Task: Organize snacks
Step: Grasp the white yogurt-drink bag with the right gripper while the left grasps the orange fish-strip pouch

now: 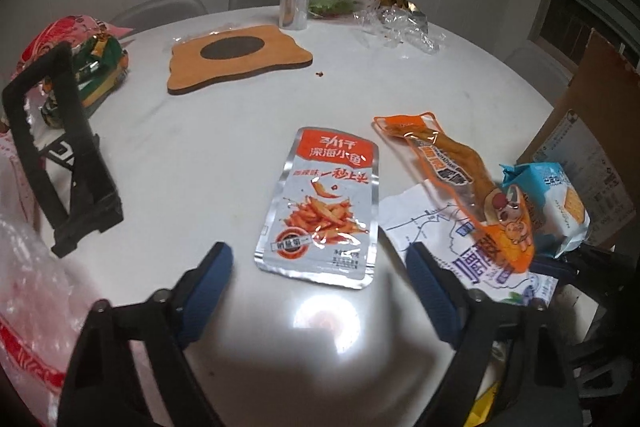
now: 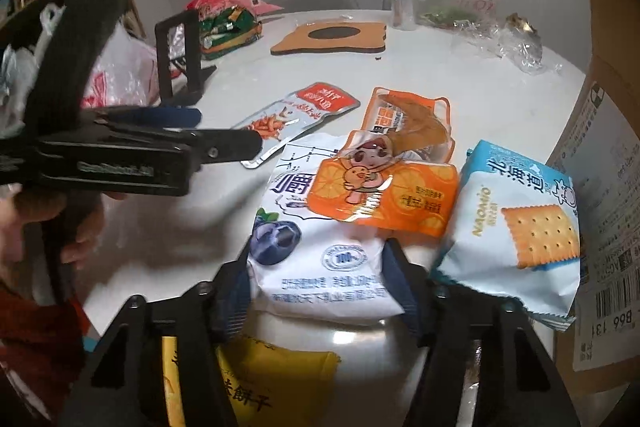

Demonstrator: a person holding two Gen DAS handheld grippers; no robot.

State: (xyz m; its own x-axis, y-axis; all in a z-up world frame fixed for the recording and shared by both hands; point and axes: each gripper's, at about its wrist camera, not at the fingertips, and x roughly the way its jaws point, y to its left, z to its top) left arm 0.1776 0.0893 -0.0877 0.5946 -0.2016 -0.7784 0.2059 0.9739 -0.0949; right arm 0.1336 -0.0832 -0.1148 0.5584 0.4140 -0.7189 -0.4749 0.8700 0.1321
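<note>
A round white table (image 1: pixel 200 147) stands before a pale wall, with grey chairs (image 1: pixel 160 9) behind it and a cardboard box (image 2: pixel 600 187) at its right edge. Snacks lie scattered on the top. The left gripper (image 1: pixel 316 267) hangs with its blue-padded jaws spread apart just short of the silver fish snack packet (image 1: pixel 320 203), which lies flat and untouched between the line of the fingers. The right gripper (image 2: pixel 316 287) has its jaws pressed against both sides of the white blueberry packet (image 2: pixel 320 267). An orange packet (image 2: pixel 384 199) rests partly on top of that white one, and a blue cracker packet (image 2: pixel 516 227) leans just beside it against the box. Farther back lie a wooden coaster (image 1: pixel 236 55), a black stand (image 1: pixel 60 155), a red-and-green snack bag (image 1: pixel 92 67) and crumpled clear wrapping (image 1: pixel 400 23).
</note>
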